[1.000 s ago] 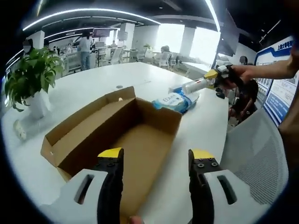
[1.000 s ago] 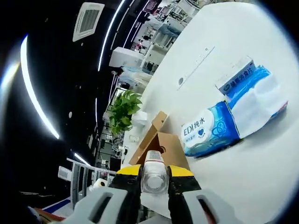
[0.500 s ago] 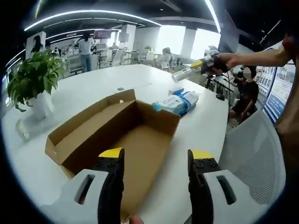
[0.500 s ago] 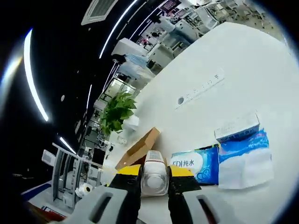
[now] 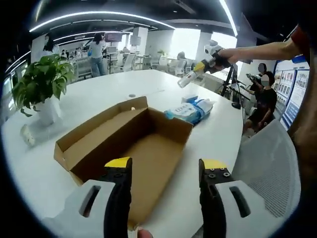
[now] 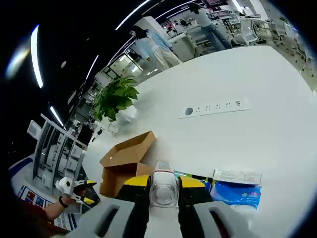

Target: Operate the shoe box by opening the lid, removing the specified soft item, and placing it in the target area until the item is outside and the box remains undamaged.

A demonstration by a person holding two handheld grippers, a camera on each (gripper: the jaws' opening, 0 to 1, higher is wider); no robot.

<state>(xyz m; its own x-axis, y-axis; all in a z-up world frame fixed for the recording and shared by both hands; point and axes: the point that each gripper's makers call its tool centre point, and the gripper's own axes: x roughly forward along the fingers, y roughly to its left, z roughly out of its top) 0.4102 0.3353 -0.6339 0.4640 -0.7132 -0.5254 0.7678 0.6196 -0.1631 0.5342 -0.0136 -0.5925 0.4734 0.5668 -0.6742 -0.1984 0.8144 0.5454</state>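
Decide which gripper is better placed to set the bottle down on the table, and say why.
The right gripper: its jaws are shut on the bottle, above the table. The left gripper is open and holds nothing, over the box.

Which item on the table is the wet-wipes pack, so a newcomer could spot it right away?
Start at the big white table and find the open cardboard box in its middle. Just past the box's far corner lie soft blue packs; the wet-wipes pack is the one nearest the box, with a white oval label on top, unlike the plainer blue and white packet behind it.
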